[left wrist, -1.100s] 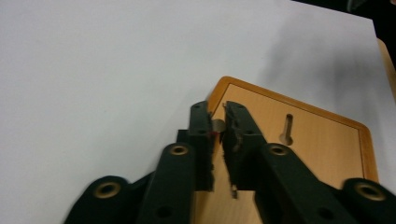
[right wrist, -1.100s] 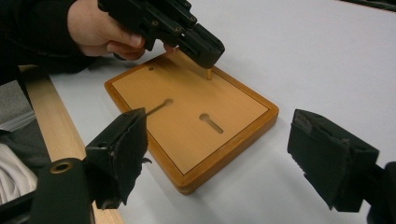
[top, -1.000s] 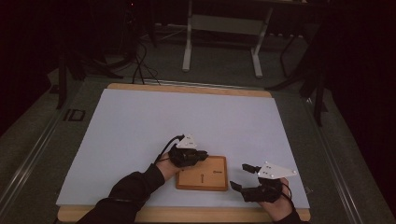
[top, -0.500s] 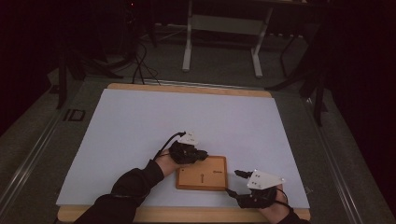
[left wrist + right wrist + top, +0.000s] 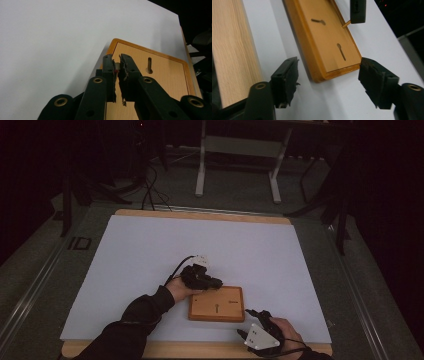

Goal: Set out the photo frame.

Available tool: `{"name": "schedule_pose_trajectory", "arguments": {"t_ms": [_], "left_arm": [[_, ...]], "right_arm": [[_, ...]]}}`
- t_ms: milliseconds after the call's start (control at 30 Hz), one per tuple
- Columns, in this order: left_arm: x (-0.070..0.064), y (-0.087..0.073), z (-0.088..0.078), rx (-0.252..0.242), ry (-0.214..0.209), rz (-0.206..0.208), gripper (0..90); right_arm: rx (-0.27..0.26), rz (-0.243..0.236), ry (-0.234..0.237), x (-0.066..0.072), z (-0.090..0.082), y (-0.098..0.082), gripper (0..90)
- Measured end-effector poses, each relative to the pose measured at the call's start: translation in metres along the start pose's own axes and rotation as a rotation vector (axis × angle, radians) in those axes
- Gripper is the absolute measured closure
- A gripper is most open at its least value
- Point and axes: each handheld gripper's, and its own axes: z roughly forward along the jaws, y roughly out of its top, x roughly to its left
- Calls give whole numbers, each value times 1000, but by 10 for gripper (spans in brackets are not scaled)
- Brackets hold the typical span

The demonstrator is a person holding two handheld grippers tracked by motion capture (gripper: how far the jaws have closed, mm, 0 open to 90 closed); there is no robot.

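Observation:
A flat wooden board with a raised rim and two keyhole slots lies on the white sheet near the front. My left gripper rests at the board's far left corner, shut on a thin wooden stick that pokes out toward the board. In the left gripper view the left gripper has its jaws pressed together over the board. My right gripper is at the board's near right corner. In its own view the right gripper is open; its jaws have just been closing, the board's corner between them untouched.
A white sheet covers the wooden table, whose bare front edge runs beside the right gripper. Metal stand legs and cables lie on the dark floor behind the table.
My right gripper has come left and toward the table's front edge, ending at the board's near right corner with its jaws narrower. The left gripper has stayed put.

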Motion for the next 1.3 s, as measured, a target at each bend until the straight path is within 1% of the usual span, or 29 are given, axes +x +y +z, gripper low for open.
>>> {"name": "schedule_pose_trajectory", "arguments": {"t_ms": [33,100,133,167,200,233,267,300,333,367,400,433,467,533,567,600,667,767,867,900,967,1033,1067,1200,1267,1300], "left_arm": [[3,1,0,8,-11,-5,836],[4,2,0,13,-21,-8,836],[5,2,0,15,-22,-8,836],[5,2,0,15,-22,-8,837],[5,2,0,15,-22,-8,837],[5,3,0,18,-26,-11,837],[5,4,0,24,-29,-7,836],[7,4,0,23,-34,-15,837],[7,4,0,23,-37,-19,837],[7,4,0,23,-37,-19,837],[7,4,0,23,-37,-19,837],[8,4,1,21,-43,-25,837],[9,4,1,22,-44,-26,837],[9,5,0,28,-45,-22,837],[9,5,0,31,-44,-20,836],[8,5,1,32,-43,-18,837],[8,5,1,34,-43,-15,836],[8,6,1,36,-45,-14,836],[8,6,1,37,-45,-14,836],[9,6,1,39,-47,-15,836],[9,6,0,42,-48,-16,836],[10,6,0,41,-48,-18,836],[10,6,1,39,-49,-22,836],[10,6,1,38,-56,-21,835],[9,6,1,42,-51,-9,835],[9,6,1,41,-48,-5,835]], "right_arm": [[17,-37,-20,4,2,0,351],[22,-81,-40,8,3,0,379],[26,-102,-60,10,5,-1,381],[26,-102,-60,10,5,-1,381],[38,-125,-68,10,6,-1,381],[38,-125,-68,10,6,-1,389],[61,-195,-101,14,11,-3,395],[69,-216,-101,14,12,-3,395],[73,-236,-115,15,14,-4,404],[73,-236,-115,15,14,-4,404],[80,-251,-121,16,15,-4,404],[80,-251,-121,16,15,-4,406],[93,-291,-137,19,18,-5,434],[118,-321,-149,21,22,-6,443],[126,-345,-170,22,24,-7,454],[129,-365,-174,23,25,-7,463],[123,-398,-204,25,28,-7,481],[131,-460,-236,28,32,-7,516],[129,-522,-259,33,35,-8,551],[129,-532,-257,34,35,-7,570],[125,-553,-273,35,36,-7,605],[126,-559,-275,36,36,-7,612],[126,-568,-288,36,36,-7,624],[130,-577,-288,38,37,-7,650],[133,-600,-295,39,38,-8,656],[136,-603,-291,39,38,-8,657]]}}
